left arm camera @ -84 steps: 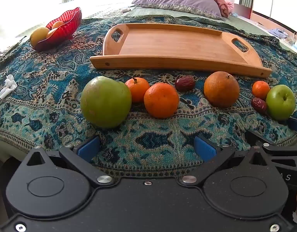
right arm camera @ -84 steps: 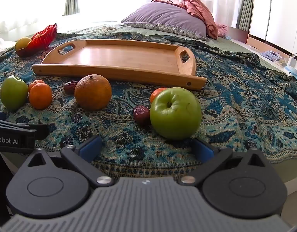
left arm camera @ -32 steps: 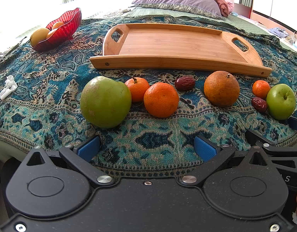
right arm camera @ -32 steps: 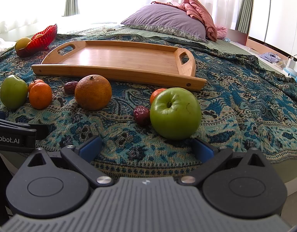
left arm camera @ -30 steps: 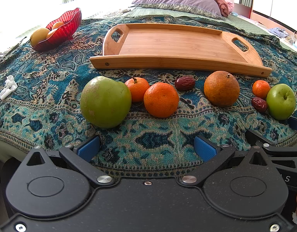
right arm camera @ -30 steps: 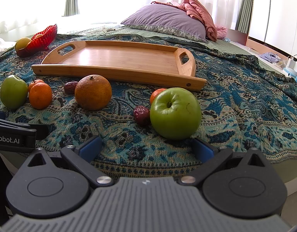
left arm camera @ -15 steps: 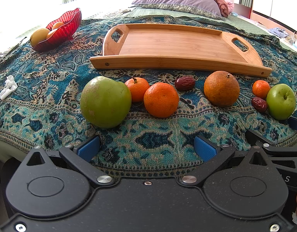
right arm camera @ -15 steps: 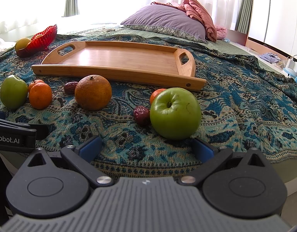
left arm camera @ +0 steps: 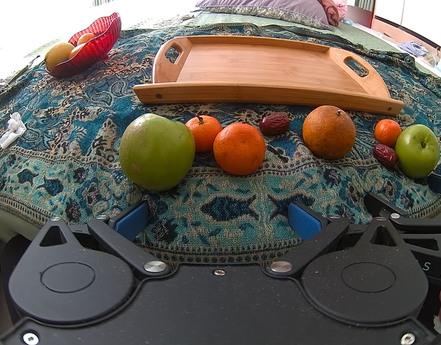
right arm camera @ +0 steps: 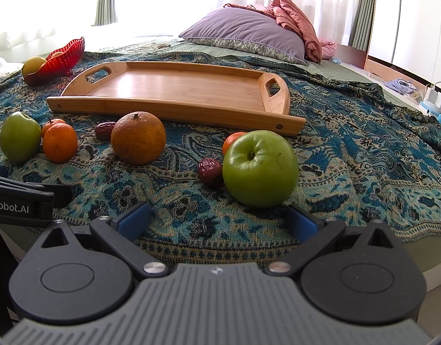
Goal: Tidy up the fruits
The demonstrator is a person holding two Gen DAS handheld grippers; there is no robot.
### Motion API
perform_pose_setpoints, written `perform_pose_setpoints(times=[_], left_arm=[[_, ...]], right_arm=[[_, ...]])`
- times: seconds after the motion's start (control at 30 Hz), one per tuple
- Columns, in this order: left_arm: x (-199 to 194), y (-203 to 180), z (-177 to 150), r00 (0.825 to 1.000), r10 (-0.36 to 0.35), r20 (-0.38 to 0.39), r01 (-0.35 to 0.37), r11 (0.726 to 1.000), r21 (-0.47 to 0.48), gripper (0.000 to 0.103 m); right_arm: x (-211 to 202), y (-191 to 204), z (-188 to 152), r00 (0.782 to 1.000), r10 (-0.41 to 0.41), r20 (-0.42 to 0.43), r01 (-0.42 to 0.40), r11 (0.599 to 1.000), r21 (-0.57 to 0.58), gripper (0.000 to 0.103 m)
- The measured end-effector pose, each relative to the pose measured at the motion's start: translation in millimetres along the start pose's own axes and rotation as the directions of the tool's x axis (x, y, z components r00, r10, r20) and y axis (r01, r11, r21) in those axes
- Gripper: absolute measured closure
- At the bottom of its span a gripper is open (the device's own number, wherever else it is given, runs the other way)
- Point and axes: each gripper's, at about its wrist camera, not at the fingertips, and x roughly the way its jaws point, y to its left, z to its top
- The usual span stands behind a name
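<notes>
The wooden tray (left arm camera: 263, 66) lies bare on the patterned bedspread (left arm camera: 76, 120), and every loose fruit sits in a row just in front of its near rim. In front of the tray's left end are a big green apple (left arm camera: 156, 152), a small tangerine (left arm camera: 203, 132) and a larger tangerine (left arm camera: 239, 148); a date (left arm camera: 274, 124) lies close to the rim at mid-length. Toward the tray's right end sit a dull orange (left arm camera: 329, 132), a tiny tangerine (left arm camera: 387, 132), a second date (left arm camera: 384, 155) and a smaller green apple (right arm camera: 260, 168). Beyond the tray's left handle stands a red bowl (left arm camera: 89, 44) of fruit. The left gripper (left arm camera: 217, 220) and right gripper (right arm camera: 217, 218) both hang before the row, jaws spread wide and holding nothing.
</notes>
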Motion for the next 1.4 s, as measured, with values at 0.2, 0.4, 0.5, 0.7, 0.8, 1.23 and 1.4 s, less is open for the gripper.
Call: perform_pose_setpoints(times=[0.2, 0.4, 0.5, 0.7, 0.8, 1.23, 1.4], left_arm=[[-6, -2, -1, 1.0, -0.001, 0.014, 0.001, 1.0, -0.001, 0.0], [-8, -1, -2, 1.0, -0.004, 0.02, 0.004, 1.0, 0.004, 0.0], [-8, -1, -3, 1.0, -0.007, 0.025, 0.007, 1.0, 0.004, 0.0], [-9, -2, -9, 0.998, -0.004, 0.055, 0.004, 1.0, 0.01, 0.0], [-10, -1, -12, 0.997, -0.012, 0.075, 0.01, 1.0, 0.019, 0.0], [-13, 1, -15, 0.994, -0.031, 0.107, 0.028, 0.999, 0.026, 0.0], [-17, 5, -15, 0.991, -0.035, 0.128, 0.031, 0.999, 0.03, 0.0]], right_arm=[[-1, 0, 0, 1.0, -0.001, 0.0, 0.001, 1.0, 0.0, 0.0], [3, -3, -5, 1.0, -0.001, 0.027, 0.0, 1.0, 0.021, 0.0], [-2, -4, -5, 0.999, 0.0, 0.038, -0.001, 1.0, 0.021, 0.0], [-5, 0, -9, 0.998, -0.013, 0.062, 0.011, 1.0, 0.025, 0.0], [-5, 1, -9, 0.998, -0.022, 0.062, 0.02, 0.999, 0.029, 0.0], [-7, 1, -10, 0.997, -0.025, 0.071, 0.023, 0.999, 0.037, 0.0], [-9, 2, -11, 0.995, -0.031, 0.09, 0.029, 0.999, 0.027, 0.0]])
